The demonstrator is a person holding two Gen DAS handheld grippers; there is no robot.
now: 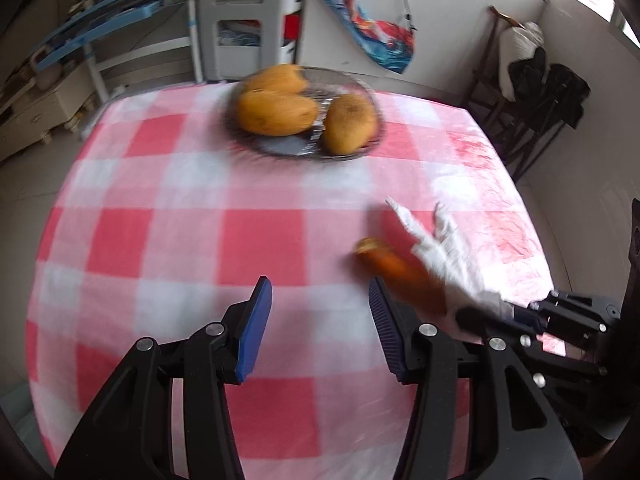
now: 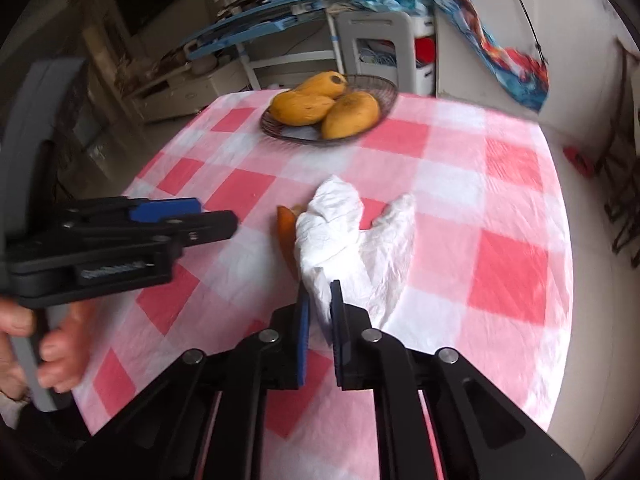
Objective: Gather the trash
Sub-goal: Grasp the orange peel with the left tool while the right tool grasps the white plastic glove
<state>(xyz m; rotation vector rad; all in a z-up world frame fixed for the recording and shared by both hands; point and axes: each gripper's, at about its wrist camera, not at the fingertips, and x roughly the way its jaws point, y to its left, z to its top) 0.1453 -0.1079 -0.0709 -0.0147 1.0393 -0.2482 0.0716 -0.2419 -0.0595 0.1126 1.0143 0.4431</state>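
A crumpled white tissue (image 2: 340, 236) lies over an orange mango peel (image 2: 286, 228) on the red-and-white checked tablecloth (image 2: 500, 272). My right gripper (image 2: 320, 304) is shut on the near end of the tissue. In the left wrist view the tissue (image 1: 452, 256) and the peel (image 1: 400, 272) lie just right of my right finger. My left gripper (image 1: 320, 300) is open and empty above the cloth, left of the trash. It shows at the left of the right wrist view (image 2: 176, 220).
A dark wire basket (image 1: 360, 92) with three mangoes (image 1: 276, 112) stands at the far side of the table, also in the right wrist view (image 2: 384, 96). A grey stool (image 1: 240, 32) and shelves stand behind the table. Dark chairs (image 1: 540, 100) stand at the right.
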